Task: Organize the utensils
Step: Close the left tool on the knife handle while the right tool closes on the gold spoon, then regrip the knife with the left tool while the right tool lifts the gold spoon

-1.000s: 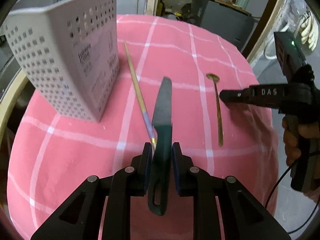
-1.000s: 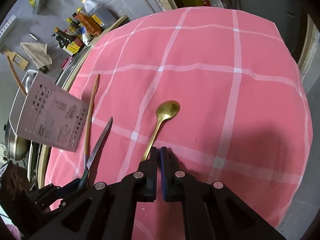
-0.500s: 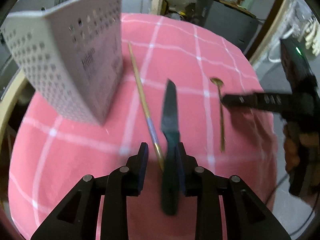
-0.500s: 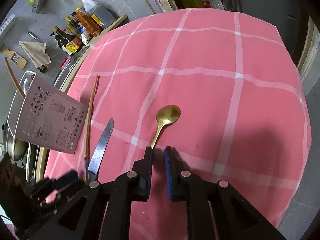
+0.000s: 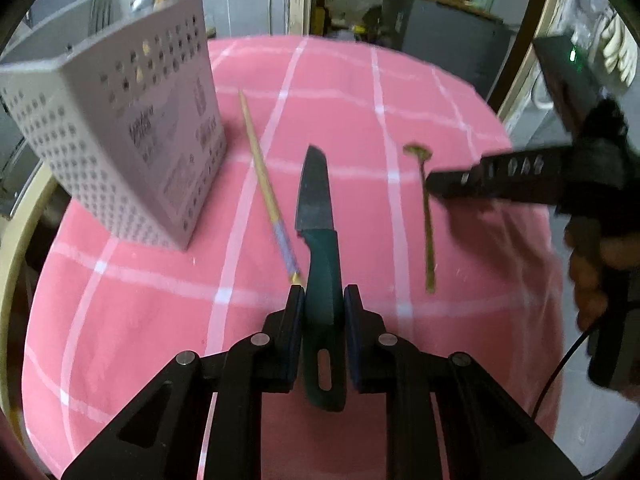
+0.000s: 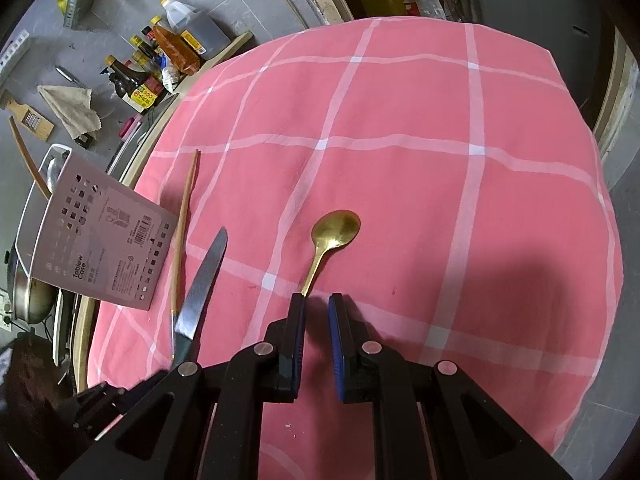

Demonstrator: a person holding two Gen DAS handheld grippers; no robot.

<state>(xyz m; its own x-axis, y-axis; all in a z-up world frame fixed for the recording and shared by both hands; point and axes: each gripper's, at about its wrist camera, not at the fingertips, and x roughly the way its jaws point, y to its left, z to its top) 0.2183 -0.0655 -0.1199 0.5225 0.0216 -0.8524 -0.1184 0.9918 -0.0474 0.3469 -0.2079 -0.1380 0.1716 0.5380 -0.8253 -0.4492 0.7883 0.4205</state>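
Right gripper (image 6: 316, 300) at bottom centre, jaws parted by a narrow gap, blue pads showing on the inner faces. Gold spoon (image 6: 332, 240) lying flat on the pink checked tablecloth (image 6: 440, 184), bowl pointing away, handle end running in at the tip of the gripper's left finger; contact not discernible. Left of the spoon: knife (image 6: 200, 284) with grey blade and dark green handle, handle end lost behind the black frame of the left gripper (image 6: 100, 400). Just left of the knife: wooden chopstick (image 6: 182, 224), roughly parallel. Further left of the spoon: perforated grey utensil caddy (image 6: 104, 248). Beyond the caddy, off the cloth: sauce bottles (image 6: 160, 64).
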